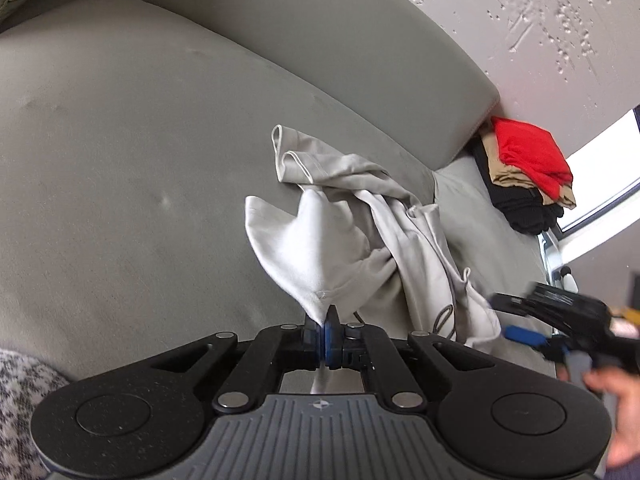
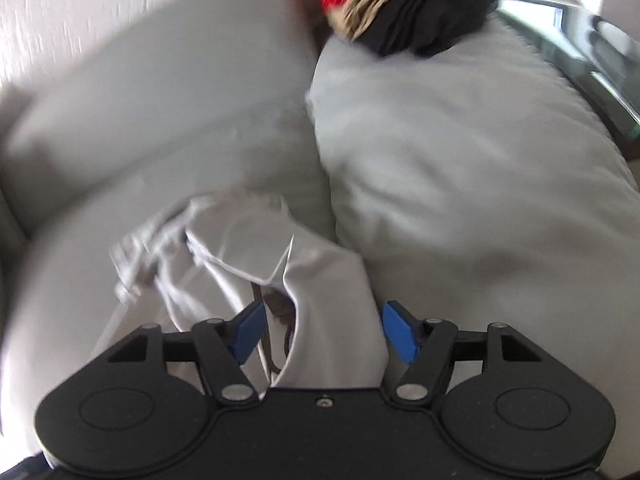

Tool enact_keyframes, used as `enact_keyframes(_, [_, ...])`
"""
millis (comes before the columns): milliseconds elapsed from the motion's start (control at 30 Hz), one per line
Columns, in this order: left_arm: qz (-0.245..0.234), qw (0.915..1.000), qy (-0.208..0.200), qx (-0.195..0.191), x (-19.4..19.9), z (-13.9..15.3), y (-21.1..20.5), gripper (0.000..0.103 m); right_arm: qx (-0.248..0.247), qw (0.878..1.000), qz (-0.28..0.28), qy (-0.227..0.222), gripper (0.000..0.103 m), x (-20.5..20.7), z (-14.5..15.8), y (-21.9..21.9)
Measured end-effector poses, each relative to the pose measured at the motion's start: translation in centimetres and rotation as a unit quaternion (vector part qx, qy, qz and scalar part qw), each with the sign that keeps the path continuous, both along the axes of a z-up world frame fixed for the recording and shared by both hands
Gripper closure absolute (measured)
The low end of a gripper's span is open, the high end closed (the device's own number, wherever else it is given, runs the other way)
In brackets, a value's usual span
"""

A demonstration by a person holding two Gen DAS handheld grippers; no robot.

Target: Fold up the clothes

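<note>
Pale garment on a grey sofa, one corner pinched

The grey sofa (image 1: 120, 160) fills both views, with a stack of folded clothes (image 1: 528, 172), red over tan over black, at its far corner by the wall (image 1: 520, 20). The crumpled light-grey garment (image 1: 360, 232), with a dark drawstring, lies on the seat; no writing is legible. The left tool (image 1: 325, 336) is pressed together on a garment corner. The right tool (image 2: 324, 330) is spread, cloth apparently loose between its blurred blue pads (image 2: 400, 332).

A crumpled garment (image 1: 360, 236) lies on the sofa seat (image 1: 120, 200), before the backrest (image 1: 320, 60). To its right, a pile of folded clothes (image 1: 528, 172) sits on a cushion (image 2: 460, 180).
</note>
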State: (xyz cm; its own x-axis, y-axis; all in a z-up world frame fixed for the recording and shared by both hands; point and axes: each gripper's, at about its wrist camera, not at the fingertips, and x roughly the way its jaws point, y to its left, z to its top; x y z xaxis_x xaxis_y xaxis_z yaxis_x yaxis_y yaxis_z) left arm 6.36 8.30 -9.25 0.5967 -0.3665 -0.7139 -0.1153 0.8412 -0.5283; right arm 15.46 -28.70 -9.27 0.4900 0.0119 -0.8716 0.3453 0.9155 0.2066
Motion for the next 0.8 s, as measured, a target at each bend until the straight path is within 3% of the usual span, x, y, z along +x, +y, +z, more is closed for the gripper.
enact_keyframes(100, [-0.002, 1.0, -0.001, 0.001, -0.1, 0.2, -0.3, 0.1, -0.047, 0.998, 0.011, 0.042, 0.054, 1.7, -1.5, 1.2])
enact_keyframes(200, [-0.002, 1.0, -0.004, 0.002, -0.2, 0.5, -0.4, 0.1, -0.061, 0.997, 0.005, 0.052, 0.1, 1.6, -2.2, 1.1])
enact_keyframes(367, [-0.005, 1.0, -0.007, -0.004, -0.8, 0.7, -0.4, 0.1, -0.027, 0.998, -0.05, 0.005, 0.101, -3.6, -0.3, -2.2])
enact_keyframes(533, [-0.006, 0.9999, 0.01, -0.009, -1.2, -0.5, -0.2, 0.1, 0.065, 0.99, -0.126, -0.016, 0.101, -10.3, -0.6, -7.3])
enact_keyframes(633, [0.0, 0.9993, 0.026, -0.027, -0.9, -1.8, 0.2, 0.1, 0.126, 0.981, -0.144, -0.027, 0.1, -12.1, -1.9, -9.1])
enact_keyframes(700, [0.003, 0.9987, 0.032, -0.038, -0.7, -2.5, 0.4, 0.1, 0.164, 0.974, -0.149, -0.044, 0.097, -12.9, -2.5, -10.0])
enact_keyframes(800, [0.005, 0.9977, 0.039, -0.056, -0.4, -3.2, 0.7, 0.099, 0.207, 0.965, -0.147, -0.069, 0.082, -13.4, -3.1, -10.8])
